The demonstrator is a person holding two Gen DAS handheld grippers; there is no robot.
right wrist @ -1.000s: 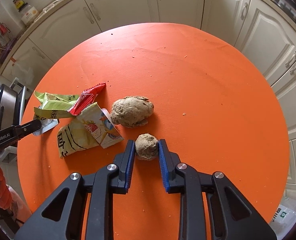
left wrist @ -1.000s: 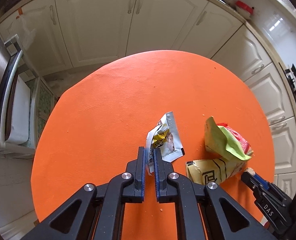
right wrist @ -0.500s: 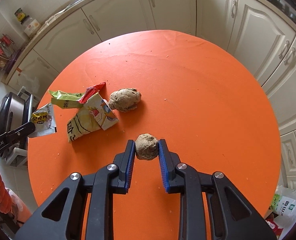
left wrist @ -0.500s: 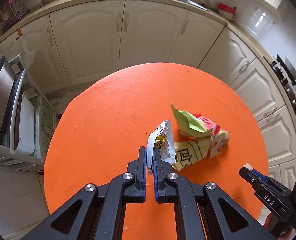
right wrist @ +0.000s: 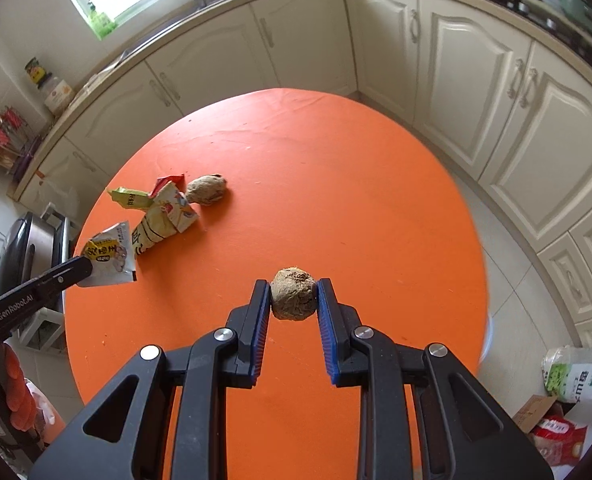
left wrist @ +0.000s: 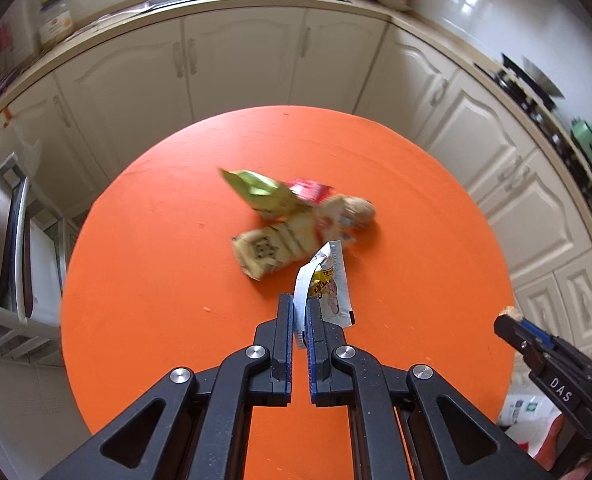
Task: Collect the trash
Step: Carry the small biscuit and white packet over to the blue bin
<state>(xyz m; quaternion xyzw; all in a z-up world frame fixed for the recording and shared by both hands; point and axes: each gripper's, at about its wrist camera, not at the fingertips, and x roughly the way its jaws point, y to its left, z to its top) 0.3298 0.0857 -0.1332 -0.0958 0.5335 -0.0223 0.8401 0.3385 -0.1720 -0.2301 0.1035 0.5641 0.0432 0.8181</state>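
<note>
My left gripper point(left wrist: 299, 300) is shut on a white and yellow snack wrapper point(left wrist: 328, 284) and holds it high above the round orange table point(left wrist: 156, 280); the wrapper also shows in the right wrist view point(right wrist: 108, 256). My right gripper point(right wrist: 294, 290) is shut on a small brown crumpled paper ball point(right wrist: 294, 294), lifted above the table. On the table lie a yellow wrapper point(right wrist: 164, 216), a green and red wrapper point(right wrist: 130, 198) and a larger brown paper ball point(right wrist: 207, 191), clustered left of centre.
Cream kitchen cabinets point(right wrist: 456, 60) curve around behind the table. A steel appliance and rack point(left wrist: 0, 240) stand to the left. Bags and a cardboard box point(right wrist: 568, 400) lie on the floor at the lower right.
Both grippers have risen well above the table with their loads. The left gripper has carried the wrapper to the right, over the table's near side. The trash left on the table has not moved.
</note>
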